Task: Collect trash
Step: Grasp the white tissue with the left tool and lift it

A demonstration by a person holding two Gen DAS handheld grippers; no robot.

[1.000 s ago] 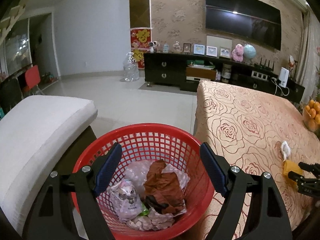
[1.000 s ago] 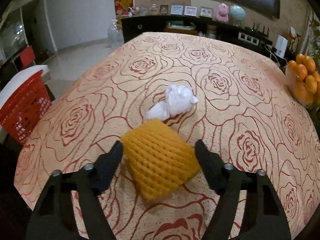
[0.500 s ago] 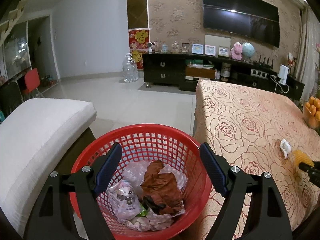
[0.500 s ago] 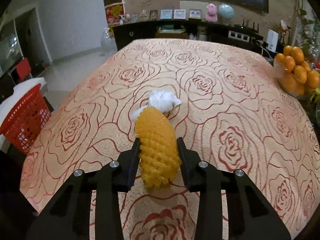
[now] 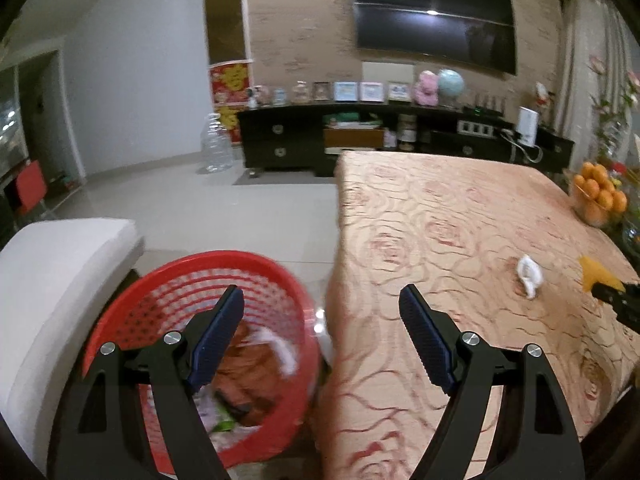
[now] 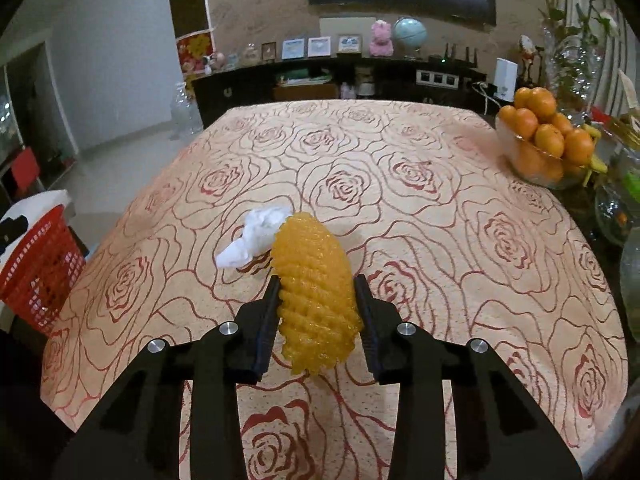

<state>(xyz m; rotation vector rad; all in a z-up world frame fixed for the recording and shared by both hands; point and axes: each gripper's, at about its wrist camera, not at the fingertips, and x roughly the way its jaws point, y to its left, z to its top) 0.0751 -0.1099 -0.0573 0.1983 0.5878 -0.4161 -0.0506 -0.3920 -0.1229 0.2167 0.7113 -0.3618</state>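
Observation:
My right gripper [image 6: 316,300] is shut on a yellow foam fruit net [image 6: 314,280] and holds it just above the rose-patterned tablecloth [image 6: 420,208]. A crumpled white tissue [image 6: 256,240] lies on the cloth just left of the net; it also shows in the left wrist view [image 5: 529,274], with the net [image 5: 598,276] to its right. My left gripper [image 5: 320,320] is open and empty, over the gap between the table edge and a red mesh basket [image 5: 180,276] that holds brown paper and plastic wrappers. The basket also shows at the right wrist view's left edge [image 6: 36,272].
A white cushioned seat [image 5: 52,280] stands left of the basket. A glass bowl of oranges [image 6: 544,140] and glass vases [image 6: 624,208] sit at the table's right edge. A dark TV cabinet [image 5: 360,140] runs along the back wall, with a large water bottle [image 5: 216,148] on the floor.
My right gripper closed on the yellow net and lifted it slightly. My left gripper swung right, from over the basket toward the table edge.

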